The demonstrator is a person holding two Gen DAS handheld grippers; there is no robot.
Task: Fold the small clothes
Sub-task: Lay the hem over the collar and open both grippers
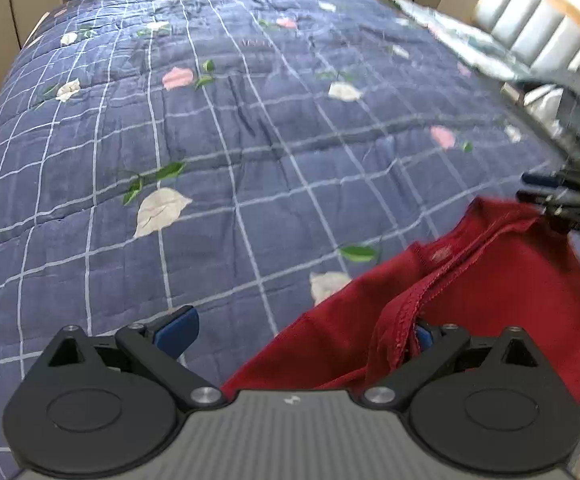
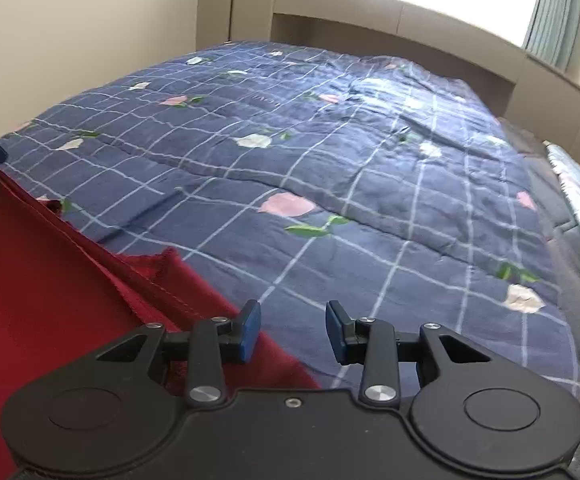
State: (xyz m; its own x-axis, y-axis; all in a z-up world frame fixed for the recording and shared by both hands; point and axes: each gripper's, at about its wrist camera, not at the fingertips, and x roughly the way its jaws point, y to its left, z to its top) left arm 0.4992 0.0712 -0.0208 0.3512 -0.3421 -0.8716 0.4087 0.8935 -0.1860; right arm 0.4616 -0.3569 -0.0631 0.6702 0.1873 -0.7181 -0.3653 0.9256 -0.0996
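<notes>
Laying the red garment (image 1: 490, 288) on the bed (image 1: 249, 140); left gripper (image 1: 306, 332) and right gripper (image 2: 293, 330) both gape empty; next, regrasp an edge to fold.

We can read no text, number or brand in either view. The navy checked quilt (image 1: 249, 152) carries a small embroidered mark, but it is too blurred for us.
</notes>
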